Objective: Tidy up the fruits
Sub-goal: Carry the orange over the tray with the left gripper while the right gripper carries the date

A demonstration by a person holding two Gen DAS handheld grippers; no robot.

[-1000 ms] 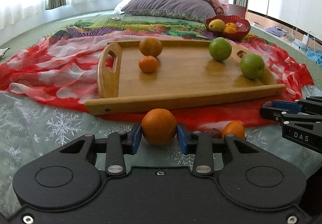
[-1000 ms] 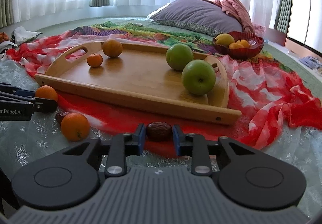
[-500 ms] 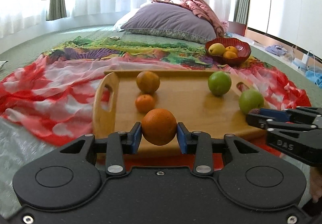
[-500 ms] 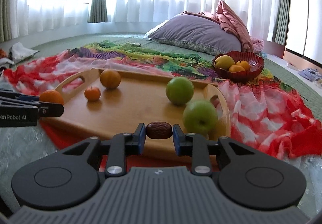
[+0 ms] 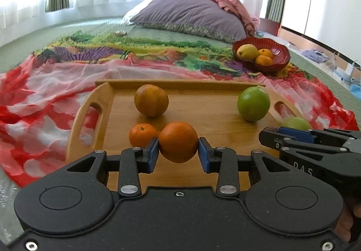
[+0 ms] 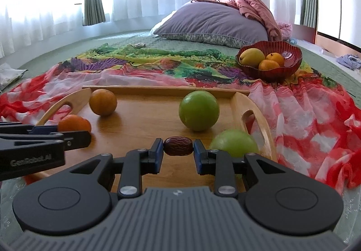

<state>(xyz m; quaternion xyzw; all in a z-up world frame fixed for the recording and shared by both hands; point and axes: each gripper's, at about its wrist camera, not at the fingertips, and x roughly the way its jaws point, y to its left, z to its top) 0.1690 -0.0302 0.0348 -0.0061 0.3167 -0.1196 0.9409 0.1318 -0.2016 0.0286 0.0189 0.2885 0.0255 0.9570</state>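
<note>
Two grippers, both loaded: left gripper (image 5: pixel 178 155) pinches an orange (image 5: pixel 178 141), right gripper (image 6: pixel 178 153) pinches a date (image 6: pixel 178 149) (tiny thing), both above the wooden tray's (image 6: pixel 144 120) near edge.

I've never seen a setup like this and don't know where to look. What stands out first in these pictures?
Two black grippers, each with its jaws shut on food: the left gripper holds an orange, the right gripper a dark brown date, both over the near part of a wooden tray. Two green apples rest at the tray's right end, and a red bowl of yellow and orange fruit sits beyond on the colourful cloth.
</note>
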